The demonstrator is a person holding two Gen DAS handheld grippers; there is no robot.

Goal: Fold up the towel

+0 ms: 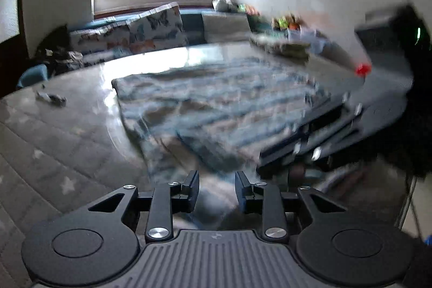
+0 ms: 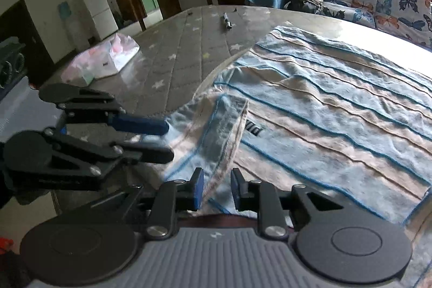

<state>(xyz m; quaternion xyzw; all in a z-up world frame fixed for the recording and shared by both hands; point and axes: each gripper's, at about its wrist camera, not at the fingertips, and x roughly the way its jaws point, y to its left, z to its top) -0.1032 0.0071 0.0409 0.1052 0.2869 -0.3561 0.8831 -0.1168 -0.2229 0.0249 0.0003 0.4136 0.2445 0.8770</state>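
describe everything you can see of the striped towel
The towel is a soft, terry-looking cloth with pale blue and beige bands split by thin darker blue lines. It lies spread and wrinkled on the grey star-patterned table, its near edge hanging over the table's edge. A near corner is turned over, showing a small dark label. The right gripper has its jaws open around a hanging fold; the left gripper is at the corner.

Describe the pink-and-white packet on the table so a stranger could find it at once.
Start at the big grey star-patterned quilted table with the blue-and-beige striped towel. Go to the table's edge nearest the white fridge, well clear of the towel. The crinkly pink-and-white plastic packet there is the only bulky, glossy item.
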